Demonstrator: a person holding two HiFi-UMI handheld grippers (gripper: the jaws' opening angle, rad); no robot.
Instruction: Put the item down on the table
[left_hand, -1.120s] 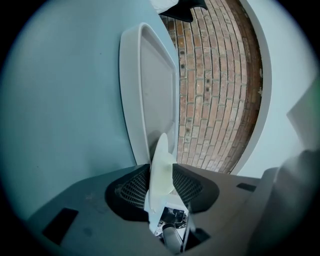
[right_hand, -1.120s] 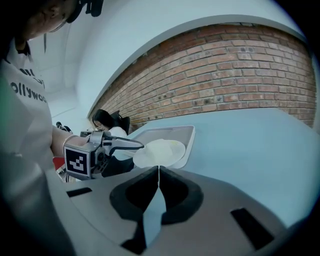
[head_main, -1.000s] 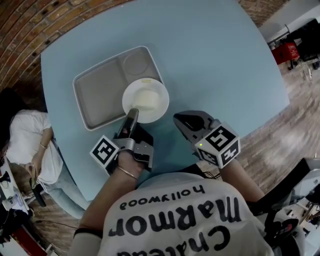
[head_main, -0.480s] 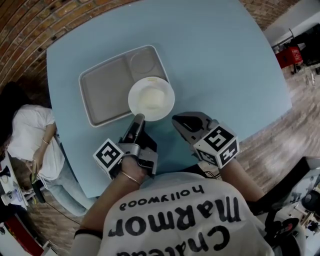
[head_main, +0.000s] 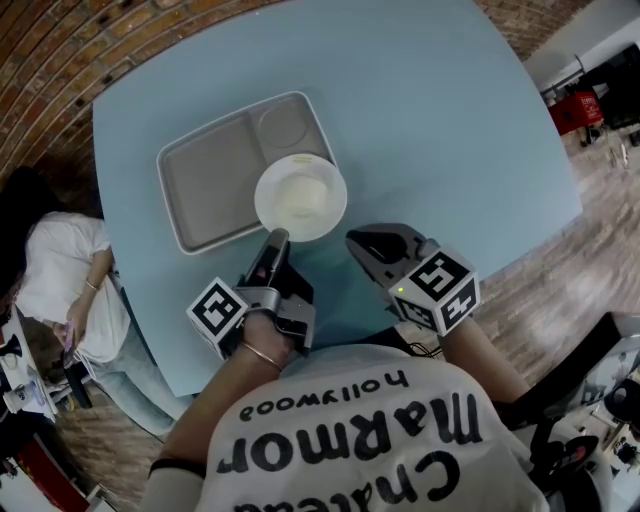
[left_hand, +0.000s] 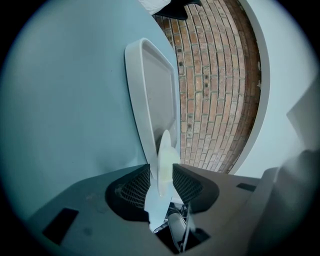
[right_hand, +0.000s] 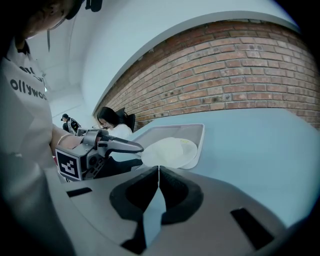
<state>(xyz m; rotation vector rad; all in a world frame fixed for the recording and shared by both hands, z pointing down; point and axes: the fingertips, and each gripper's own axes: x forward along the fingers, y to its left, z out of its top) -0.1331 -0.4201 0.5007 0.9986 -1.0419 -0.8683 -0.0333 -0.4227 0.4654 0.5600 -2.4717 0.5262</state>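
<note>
Plate (head_main: 301, 196) a shade leftward; rim inside left claw (head_main: 274, 240), over tray (head_main: 205, 180)

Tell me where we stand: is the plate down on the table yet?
Not yet. Done: the plate is clamped by its rim in the left gripper. In hand: it hangs partly over the grey tray, apparently raised. Left: carry it over bare table, lower it, open. The right gripper is shut and empty.
</note>
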